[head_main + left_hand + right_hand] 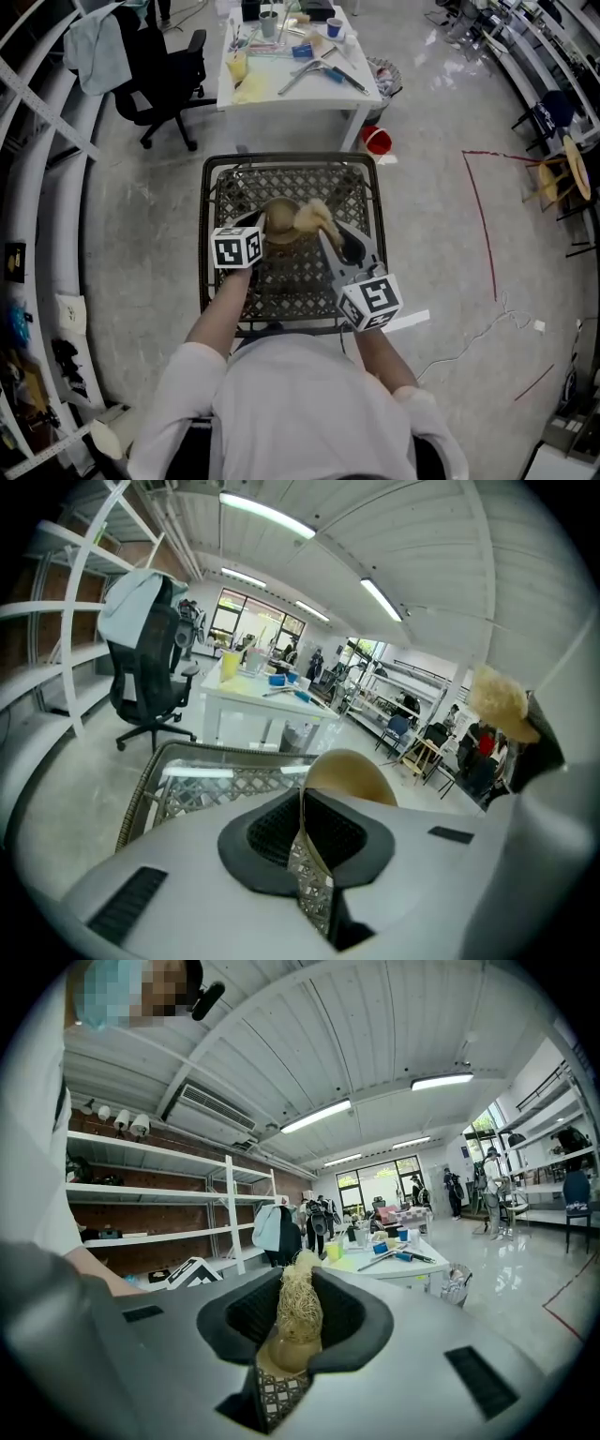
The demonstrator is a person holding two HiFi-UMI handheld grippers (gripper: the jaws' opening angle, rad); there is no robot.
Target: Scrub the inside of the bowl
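Above the dark-framed woven wicker table (291,158), the left gripper (305,817) pinches the tan round bowl (349,769) by its rim. The right gripper (291,1340) clamps a straw-coloured fibre scrubber (298,1307). The 2 things are held slightly apart, so scrubbing looks not yet done.

bowl (279,225): tan | scrubber (298,1305): pale straw | left gripper (302,834), right gripper (287,1337): grey, black pads, black-and-white square-marker cubes | basket (202,234): dark frame, grey-brown lattice | table (300,98): white | bucket (378,141): red | chair (164,66): black
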